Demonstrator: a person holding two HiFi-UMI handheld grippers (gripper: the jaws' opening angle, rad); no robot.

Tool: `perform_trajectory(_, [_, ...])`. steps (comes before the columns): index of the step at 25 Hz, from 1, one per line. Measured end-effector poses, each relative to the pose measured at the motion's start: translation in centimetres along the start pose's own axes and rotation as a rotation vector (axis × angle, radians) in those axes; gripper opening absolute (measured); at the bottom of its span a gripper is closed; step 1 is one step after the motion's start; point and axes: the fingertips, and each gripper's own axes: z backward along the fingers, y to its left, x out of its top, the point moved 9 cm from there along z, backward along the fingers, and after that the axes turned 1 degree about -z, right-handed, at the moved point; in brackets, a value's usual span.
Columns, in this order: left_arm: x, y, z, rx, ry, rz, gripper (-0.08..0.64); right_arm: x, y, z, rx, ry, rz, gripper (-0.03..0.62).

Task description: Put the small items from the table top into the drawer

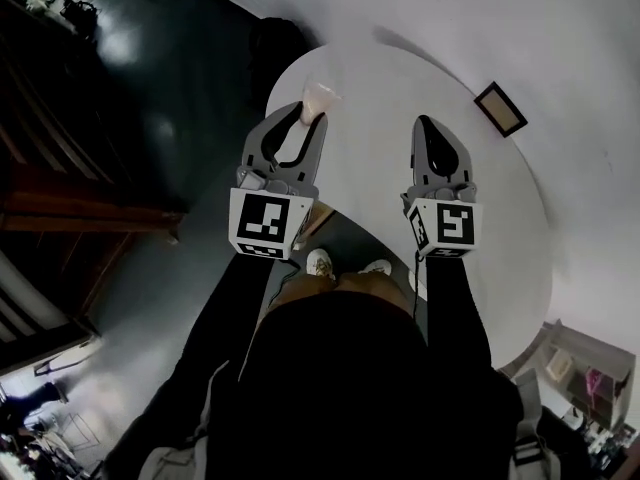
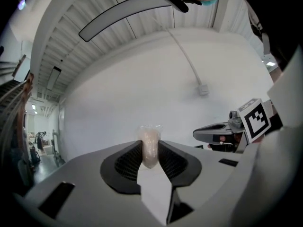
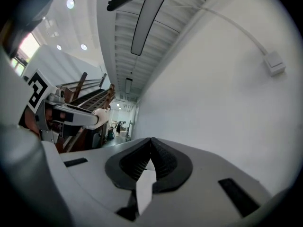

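I am looking steeply down in the head view at two grippers held out level, side by side and well apart, over a round white table (image 1: 370, 118).

The left gripper (image 1: 310, 114) is holding a small pale item (image 1: 322, 96). It looks pinkish and wrapped in clear film, and I cannot tell what it is. In the left gripper view the jaws are standing narrow, with both ribbed pads pressing on the item's sides. Its top is sticking up above the fingertips. The item is hanging in the air by the table's near left edge, touching nothing but the gripper.

The right gripper (image 1: 425, 121) is holding nothing. In the right gripper view its jaws are meeting at the tips, with nothing between them.

Each gripper is carrying a marker cube (image 1: 265, 223) at its rear, close to the person's black sleeves (image 1: 225, 318). The person's pale shoes (image 1: 320, 261) are showing on the dark floor just below the table's near edge.

A small dark-framed rectangle (image 1: 500, 109) is lying near the table's far right edge, well apart from both grippers.

Both gripper views are facing a plain white wall (image 2: 142, 93), where a thin cable (image 2: 184, 56) is running down to a small box (image 2: 203, 90).
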Motion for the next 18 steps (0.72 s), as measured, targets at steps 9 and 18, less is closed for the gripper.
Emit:
perform_trajectory(9, [-1.6, 5.4, 7.1, 0.203, 0.034, -0.004, 0.112, -0.1, 7.2, -4.4, 0.194, -0.032, 0.021, 0.026])
perform_trajectory(18, [-5.2, 6.3, 9.2, 0.234, 0.092, 0.054, 0.112, -1.1, 10.2, -5.9, 0.271, -0.011, 0.022, 0.026])
